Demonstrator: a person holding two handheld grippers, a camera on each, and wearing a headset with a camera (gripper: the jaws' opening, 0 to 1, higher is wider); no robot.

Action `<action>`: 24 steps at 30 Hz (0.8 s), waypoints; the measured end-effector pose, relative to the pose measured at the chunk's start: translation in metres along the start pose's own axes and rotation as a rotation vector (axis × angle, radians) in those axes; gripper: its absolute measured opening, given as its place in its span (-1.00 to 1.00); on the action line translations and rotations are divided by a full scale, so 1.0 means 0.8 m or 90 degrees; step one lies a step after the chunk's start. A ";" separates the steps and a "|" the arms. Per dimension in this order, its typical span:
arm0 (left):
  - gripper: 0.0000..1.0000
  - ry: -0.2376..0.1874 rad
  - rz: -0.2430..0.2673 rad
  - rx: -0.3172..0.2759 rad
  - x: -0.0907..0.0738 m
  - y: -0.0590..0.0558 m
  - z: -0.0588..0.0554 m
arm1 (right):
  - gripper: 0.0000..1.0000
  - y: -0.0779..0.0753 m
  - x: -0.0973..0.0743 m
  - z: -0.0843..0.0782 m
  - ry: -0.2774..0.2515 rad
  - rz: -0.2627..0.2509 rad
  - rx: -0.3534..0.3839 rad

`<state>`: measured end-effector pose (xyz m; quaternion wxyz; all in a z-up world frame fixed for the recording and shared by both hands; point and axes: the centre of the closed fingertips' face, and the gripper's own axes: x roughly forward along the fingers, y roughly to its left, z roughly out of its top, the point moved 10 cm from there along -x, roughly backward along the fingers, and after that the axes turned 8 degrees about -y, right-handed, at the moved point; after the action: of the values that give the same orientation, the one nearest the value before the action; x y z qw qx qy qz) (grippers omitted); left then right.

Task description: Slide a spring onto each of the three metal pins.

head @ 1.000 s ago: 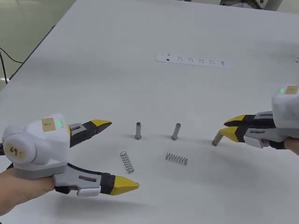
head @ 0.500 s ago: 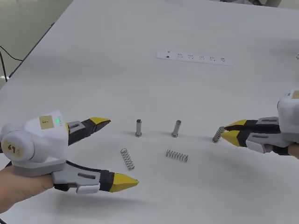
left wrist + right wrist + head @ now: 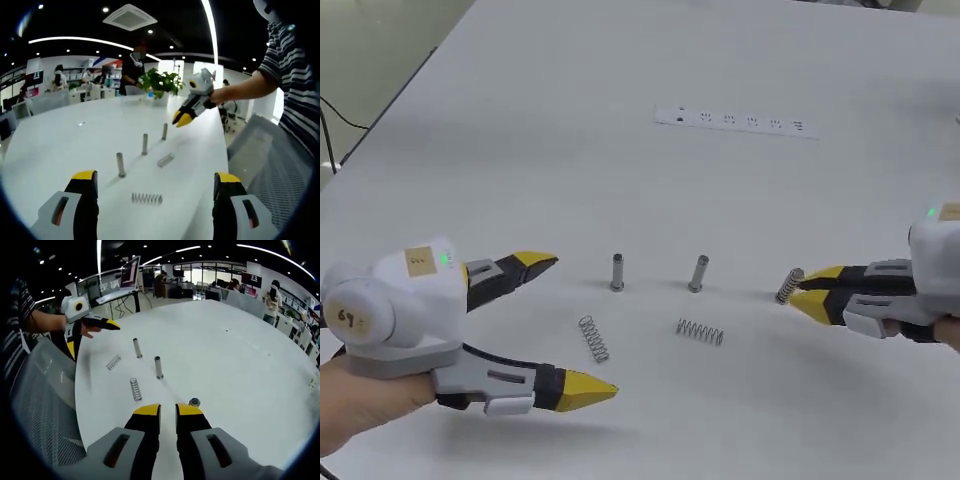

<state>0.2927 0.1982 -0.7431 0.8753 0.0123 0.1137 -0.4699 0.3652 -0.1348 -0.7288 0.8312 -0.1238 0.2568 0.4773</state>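
Two loose steel coil springs lay on the white desk (image 3: 520, 150): left spring (image 3: 592, 339) and right spring (image 3: 700, 333). Left bare steel pin (image 3: 617, 272) and middle bare steel pin (image 3: 697, 274) stood upright behind them. Third pin (image 3: 787, 287) wore a spring, just beside the right gripper (image 3: 808, 288), jaws nearly together, empty. Left gripper (image 3: 575, 328) jaws were wide apart, near the left spring.

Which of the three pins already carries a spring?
The rightmost pin, beside the right gripper: spring coils wrap it. The middle pin and the left pin stand bare.
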 end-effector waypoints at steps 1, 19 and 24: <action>0.86 0.001 0.000 0.001 0.000 0.000 0.000 | -0.82 0.001 0.000 0.000 0.000 0.003 0.001; 0.86 0.004 -0.003 0.003 -0.003 0.001 0.001 | -0.83 0.019 0.022 0.021 0.011 0.050 -0.042; 0.86 0.005 -0.001 0.003 -0.005 0.002 0.001 | -0.82 0.027 0.032 0.025 0.016 0.068 -0.057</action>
<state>0.2924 0.2020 -0.7414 0.8744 0.0162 0.1157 -0.4710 0.3636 -0.0962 -0.7251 0.7949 -0.1532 0.2522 0.5302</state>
